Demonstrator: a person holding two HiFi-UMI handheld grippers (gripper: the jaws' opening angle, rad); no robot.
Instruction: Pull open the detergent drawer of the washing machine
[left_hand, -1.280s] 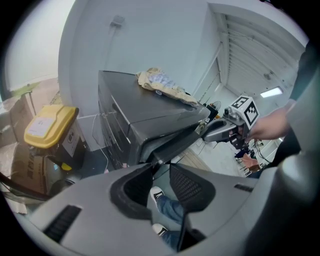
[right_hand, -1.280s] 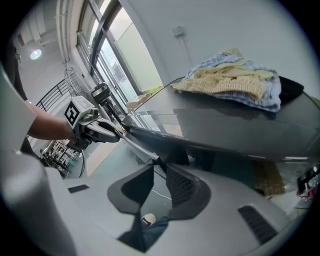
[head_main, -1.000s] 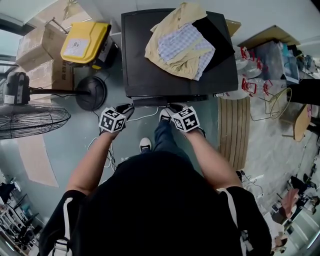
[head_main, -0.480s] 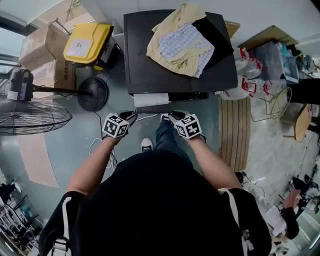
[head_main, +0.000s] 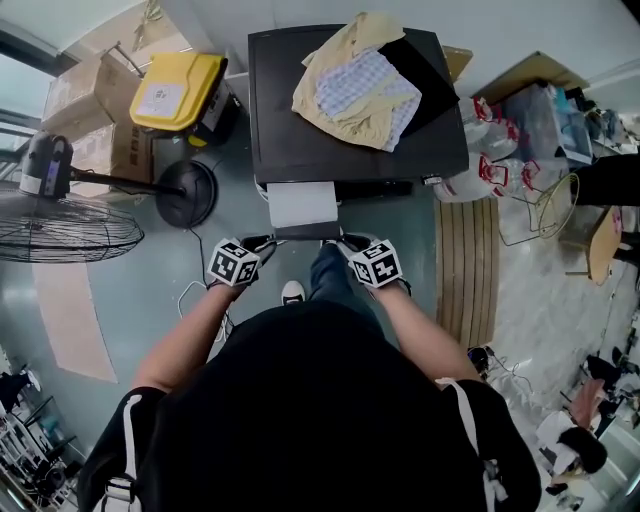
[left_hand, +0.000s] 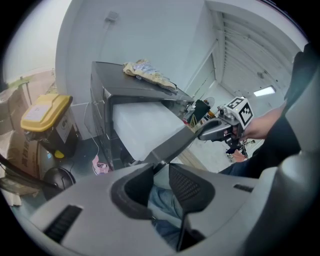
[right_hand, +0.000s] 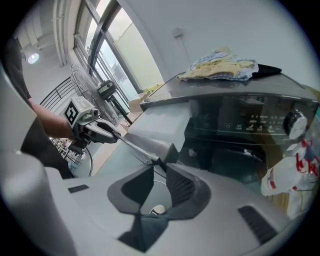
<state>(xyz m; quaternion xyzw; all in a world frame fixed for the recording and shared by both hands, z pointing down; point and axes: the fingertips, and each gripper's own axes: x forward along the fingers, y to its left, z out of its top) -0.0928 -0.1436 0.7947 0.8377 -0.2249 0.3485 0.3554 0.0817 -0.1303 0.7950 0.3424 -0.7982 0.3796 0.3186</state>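
Dark, box-shaped washing machine (head_main: 290, 130) at the far middle of the floor. On its lid lies a heap of a pale yellow garment (head_main: 335, 115) under a blue-and-white checked cloth (head_main: 365, 80), with a flat black piece (head_main: 430, 70) at the far right corner. Out of the near face, towards the left side, juts the detergent drawer (head_main: 302, 203), a pale tray with a dark front panel, standing well clear of the machine; inside, only a flat whitish surface, with compartments and contents too washed out to tell.

Left gripper (head_main: 263, 243) at the left end of that dark front panel, its jaws drawn narrow with the panel's corner pinched between the pads; the same in the left gripper view, the dark strip running from the jaws off to the other tool. Right gripper (head_main: 346, 240) at the right end of the panel, jaws likewise narrow and clamped on the corner; both marker cubes just near of the drawer, level with each other.

Left of the machine, a black bin with a shut yellow lid (head_main: 178, 88), contents hidden; further left, closed brown cardboard boxes (head_main: 85, 90); nearer, a black standing fan (head_main: 60, 232) with its round base beside the bin. Right of the machine, white plastic bags with red print (head_main: 490, 165), knotted, contents not visible.
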